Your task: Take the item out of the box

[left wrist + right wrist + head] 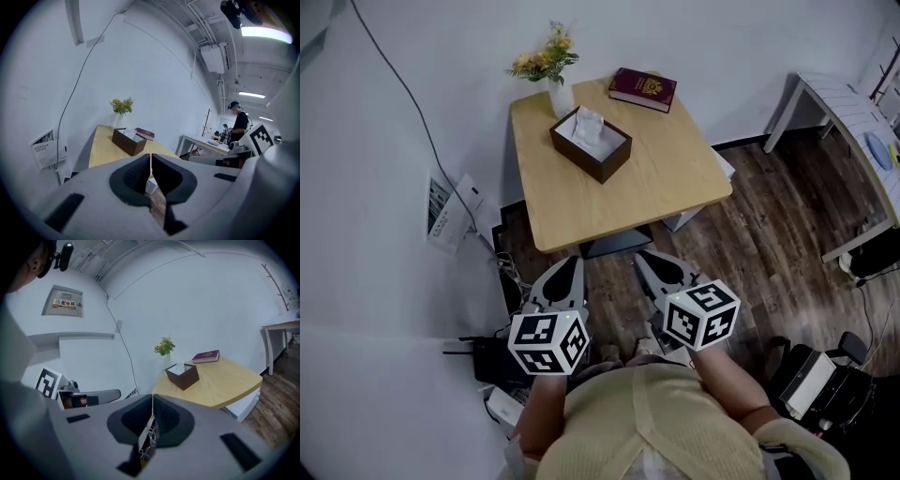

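Note:
A dark brown open box (592, 143) sits on the wooden table (666, 187), with white tissue (587, 127) sticking out of its top. The same box shows in the left gripper view (127, 141) and in the right gripper view (182, 376). My left gripper (570, 265) and right gripper (649, 262) hang side by side just short of the table's near edge, well clear of the box. Both are shut with nothing between their jaws; their tips meet in the left gripper view (150, 156) and the right gripper view (152, 397).
A maroon book (643, 88) lies at the table's far right corner, and a white vase of yellow flowers (553, 70) stands behind the box. Cables and boxes clutter the floor (502, 272) by the wall. A white desk (848, 117) stands to the right; a person (240, 123) is far off.

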